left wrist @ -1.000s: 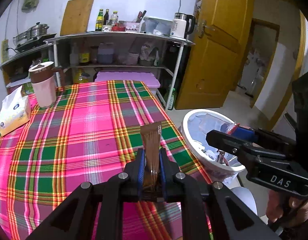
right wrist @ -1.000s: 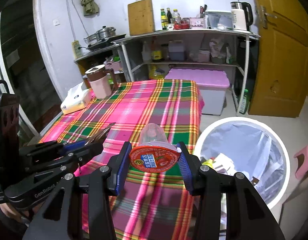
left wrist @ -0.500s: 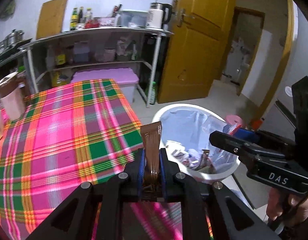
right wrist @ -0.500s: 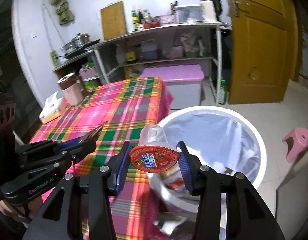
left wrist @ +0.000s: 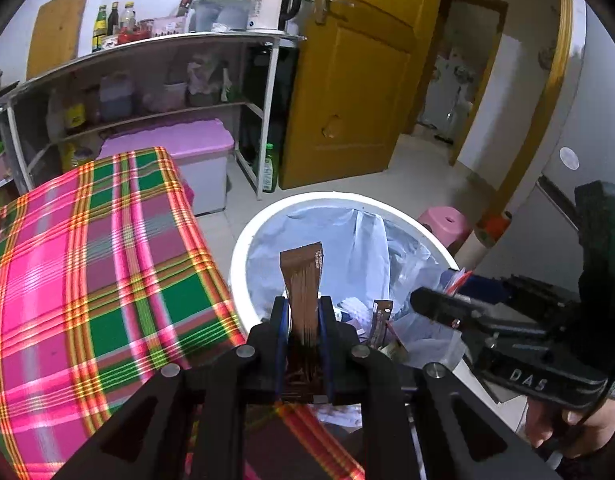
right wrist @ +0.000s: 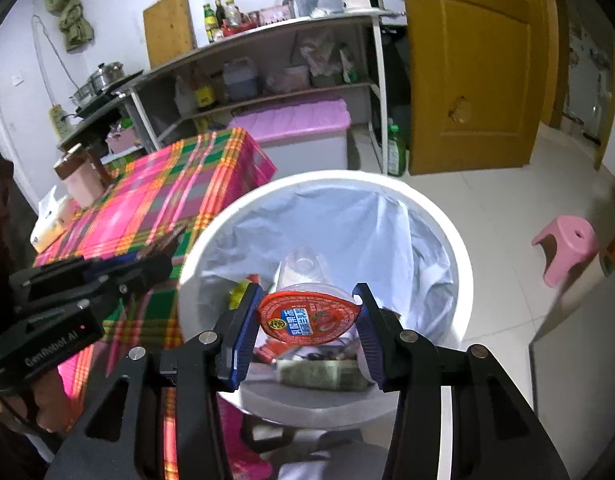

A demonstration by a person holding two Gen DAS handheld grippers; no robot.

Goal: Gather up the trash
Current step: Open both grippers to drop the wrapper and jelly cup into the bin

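My left gripper (left wrist: 302, 312) is shut on a flat brown wrapper (left wrist: 302, 280) and holds it over the near rim of a white trash bin (left wrist: 243, 240) lined with a pale bag. My right gripper (right wrist: 306, 312) is shut on a clear jelly cup with a red foil lid (right wrist: 309, 318) and holds it above the bin's opening (right wrist: 459, 248). Several pieces of trash lie at the bottom of the bin. The right gripper also shows in the left wrist view (left wrist: 431, 300), at the bin's right side. The left gripper shows in the right wrist view (right wrist: 159, 258), over the bin's left rim.
A table with a pink and green plaid cloth (left wrist: 87, 264) stands left of the bin. A pink stool (right wrist: 567, 248) sits on the floor to the right. A purple-lidded box (left wrist: 175, 148), a cluttered shelf unit (left wrist: 147, 76) and a yellow door (left wrist: 359, 80) stand behind.
Both grippers have moved right, off the table and over the trash bin, each still holding its item. The table has slid to the left of both views.
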